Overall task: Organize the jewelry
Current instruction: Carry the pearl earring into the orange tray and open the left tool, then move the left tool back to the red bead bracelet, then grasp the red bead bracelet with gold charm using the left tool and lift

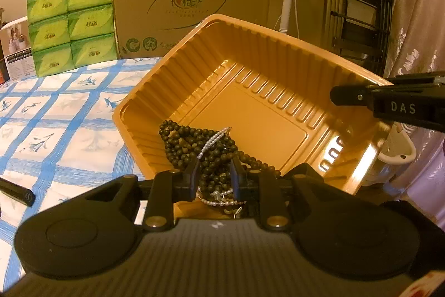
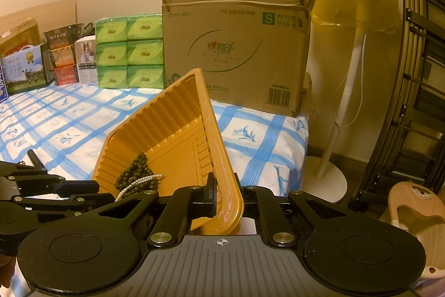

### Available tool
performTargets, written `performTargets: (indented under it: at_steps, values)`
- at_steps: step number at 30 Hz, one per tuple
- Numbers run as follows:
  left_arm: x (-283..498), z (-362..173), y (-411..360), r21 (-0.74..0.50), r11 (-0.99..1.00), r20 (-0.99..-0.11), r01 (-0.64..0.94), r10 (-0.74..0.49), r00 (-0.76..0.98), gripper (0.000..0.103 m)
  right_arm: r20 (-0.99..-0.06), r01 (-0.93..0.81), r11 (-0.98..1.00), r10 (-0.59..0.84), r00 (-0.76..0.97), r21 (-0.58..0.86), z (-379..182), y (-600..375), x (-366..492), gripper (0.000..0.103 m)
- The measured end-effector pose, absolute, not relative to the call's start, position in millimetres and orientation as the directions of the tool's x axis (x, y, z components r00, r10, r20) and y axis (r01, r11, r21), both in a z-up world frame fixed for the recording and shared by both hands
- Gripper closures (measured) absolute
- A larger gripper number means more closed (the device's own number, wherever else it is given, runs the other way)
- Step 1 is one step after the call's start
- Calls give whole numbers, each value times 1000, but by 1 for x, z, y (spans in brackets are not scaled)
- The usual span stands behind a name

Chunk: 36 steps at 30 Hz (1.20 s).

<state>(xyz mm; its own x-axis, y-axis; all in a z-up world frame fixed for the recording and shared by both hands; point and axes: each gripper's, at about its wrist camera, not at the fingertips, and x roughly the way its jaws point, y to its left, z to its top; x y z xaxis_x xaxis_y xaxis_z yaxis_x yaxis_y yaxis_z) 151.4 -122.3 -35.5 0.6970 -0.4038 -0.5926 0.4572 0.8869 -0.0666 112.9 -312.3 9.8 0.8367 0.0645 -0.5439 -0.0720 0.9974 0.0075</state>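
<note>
Bed (image 2: pixel 250 146): blue-checked cover, cardboard box (image 2: pixel 236 29) at its far edge.
Tray (image 1: pixel 250 102): orange, lifted and tilted above the bed.
Right gripper (image 2: pixel 224 195): clamped on the tray's near rim.
Left gripper (image 1: pixel 215 174): fingers around dark beads (image 1: pixel 194 146) and pearl strand (image 1: pixel 214 139), heaped in the tray's near corner; grip unclear.

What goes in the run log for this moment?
left tool: shut on beads | right tool: shut on tray rim | tray: tilted over bed

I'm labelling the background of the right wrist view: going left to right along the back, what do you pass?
milk carton → green tissue packs → cardboard box → white fan stand → folding rack
</note>
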Motion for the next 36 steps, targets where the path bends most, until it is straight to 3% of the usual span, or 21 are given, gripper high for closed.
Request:
performTargets:
  at_steps: [12,26,36]
  values:
    - [145,-33,-79,-58,930,-584,362,-326,744,84,-544,-73,997,65,837,8,9,-313,113,95]
    - [156,-47,54,39,997,-614,61,-24,789,83,-545,-73,997,64,836,6,9,-313,114,95]
    - [172,-67,106,54,997,-649,-53,75,757,84,-546,-74,997,61,836,-1,7,-313,115,95]
